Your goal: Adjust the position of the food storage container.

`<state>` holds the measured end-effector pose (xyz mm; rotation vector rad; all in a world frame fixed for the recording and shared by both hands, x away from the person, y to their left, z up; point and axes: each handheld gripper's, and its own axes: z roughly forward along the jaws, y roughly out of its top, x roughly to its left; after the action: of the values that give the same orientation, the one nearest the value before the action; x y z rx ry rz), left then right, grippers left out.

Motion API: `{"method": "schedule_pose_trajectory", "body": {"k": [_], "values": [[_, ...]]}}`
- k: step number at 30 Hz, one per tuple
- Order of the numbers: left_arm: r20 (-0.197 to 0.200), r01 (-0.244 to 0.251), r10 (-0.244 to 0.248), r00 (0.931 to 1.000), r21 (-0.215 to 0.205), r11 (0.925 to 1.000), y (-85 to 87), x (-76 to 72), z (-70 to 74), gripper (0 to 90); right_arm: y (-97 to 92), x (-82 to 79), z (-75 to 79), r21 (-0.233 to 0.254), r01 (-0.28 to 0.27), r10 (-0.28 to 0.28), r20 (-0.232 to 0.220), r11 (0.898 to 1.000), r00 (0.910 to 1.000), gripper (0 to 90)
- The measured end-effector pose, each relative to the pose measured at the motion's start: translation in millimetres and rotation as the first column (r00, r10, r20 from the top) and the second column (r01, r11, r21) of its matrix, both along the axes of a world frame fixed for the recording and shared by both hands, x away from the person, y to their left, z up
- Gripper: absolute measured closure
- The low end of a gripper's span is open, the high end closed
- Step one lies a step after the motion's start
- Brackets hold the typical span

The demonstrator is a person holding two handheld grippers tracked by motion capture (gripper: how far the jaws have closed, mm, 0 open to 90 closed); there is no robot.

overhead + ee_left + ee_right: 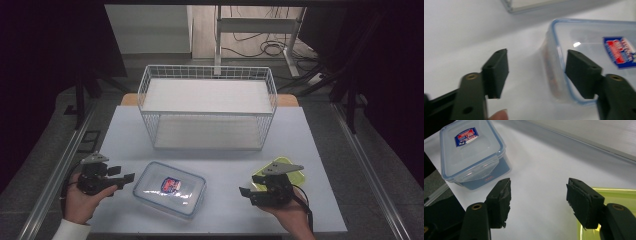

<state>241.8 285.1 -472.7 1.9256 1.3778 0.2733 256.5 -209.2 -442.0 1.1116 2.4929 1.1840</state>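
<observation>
Nearest the person, left hand (pixel 80 200) holds the left gripper (pixel 129 176) low at the table's (pixel 220 170) near-left edge, pointing right toward the clear container (pixel 170 188). Jaws spread fairly wide, nothing pinched; in the left gripper view the container's (pixel 594 57) near corner sits partly between the pads (pixel 497 72), one pad over its lid edge, whether it touches I cannot tell. A fingertip (pixel 499 115) pokes in at the bottom of that view.

Right hand (pixel 292 212) holds the right gripper (pixel 245 192) at the near-right, pointing left. Jaws wide, bare white table between them. Just behind it, partly covered by the gripper body, lies a yellow-green lid (pixel 295 175); the right gripper view shows its corner (pixel 616 195) behind the right-hand pad (pixel 581 200).

Container lies flat on the table between the two grippers, closer to the left one, turned at a slant. Clear plastic, rounded rectangle, blue-rimmed snap lid on, red-and-blue label (pixel 169 185) in the middle of the lid. Right gripper view shows its (pixel 471 152) side latch and something dark blue low inside; can't say what.

Farther back, mid-table, a white wire basket (pixel 207 107) with two levels, open front facing the person, well apart from the container. Beyond the table: a desk frame (pixel 260 30) and loose cables (pixel 270 47) on the floor.
</observation>
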Motion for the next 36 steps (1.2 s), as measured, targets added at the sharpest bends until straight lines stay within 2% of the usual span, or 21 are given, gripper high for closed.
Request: {"method": "schedule_pose_trajectory", "body": {"k": [2, 5, 7, 9, 15, 21, 24, 27, 31, 36], "values": [[-0.012, -0.006, 0.006, 0.9999, 0.005, 1.0, 7.2, -2.4, -2.1, 42.8, -2.2, 0.1, 1.1, 0.006, 0.006, -0.006, 0.002, 1.0, 1.0, 36.1], [-0.033, 0.001, 0.0, 0.9995, 0.012, 0.9999, 13.0, -4.7, -6.7, 57.6, -5.6, -0.3, 3.3, 0.013, 0.015, -0.015, 0.006, 1.0, 0.9999, 36.0], [-0.079, 0.034, -0.031, 0.9964, 0.042, 0.9985, 14.8, -7.4, -15.8, 67.2, -7.5, -0.9, 3.4, 0.014, 0.02, -0.02, 0.008, 1.0, 0.9998, 35.9], [-0.095, 0.051, -0.045, 0.9945, 0.065, 0.9966, 12.9, -9.3, -19.0, 75.6, -9.5, -1.6, 2.6, 0.013, 0.021, -0.021, 0.005, 1.0, 0.9998, 35.9], [-0.133, 0.104, -0.092, 0.9868, 0.088, 0.9906, 2.5, -10.7, -22.0, 88.7, -15.8, -1.5, -0.5, 0.013, 0.033, -0.033, -0.01, 0.999, 0.9994, 35.6], [-0.164, 0.171, -0.155, 0.9742, 0.085, 0.9816, -11.0, -9.9, -26.3, 89.9, -23.4, -3.9, 6.2, 0.029, 0.051, -0.051, 0.003, 0.998, 0.9987, 35.6], [-0.168, 0.197, -0.184, 0.9683, 0.063, 0.9783, -18.0, -10.5, -25.6, 90.0, -27.8, -4.3, 8.5, 0.035, 0.066, -0.066, 0.008, 0.997, 0.9978, 35.5], [-0.167, 0.202, -0.182, 0.969, 0.11, 0.9733, -24.2, -10.8, -25.2, 90.0, -32.8, -4.1, 10.1, 0.042, 0.086, -0.086, 0.008, 0.995, 0.9963, 35.5], [-0.174, 0.209, -0.19, 0.9662, 0.1, 0.9727, -27.8, -11.7, -27.3, 90.0, -36.4, -5.2, 11.5, 0.048, 0.096, -0.096, 0.012, 0.994, 0.9953, 35.5], [-0.178, 0.247, -0.225, 0.958, 0.112, 0.9625, -40.3, -13.1, -26.0, 90.0, -38.2, -6.0, 11.6, 0.05, 0.101, -0.101, 0.013, 0.994, 0.9948, 35.5]]}}
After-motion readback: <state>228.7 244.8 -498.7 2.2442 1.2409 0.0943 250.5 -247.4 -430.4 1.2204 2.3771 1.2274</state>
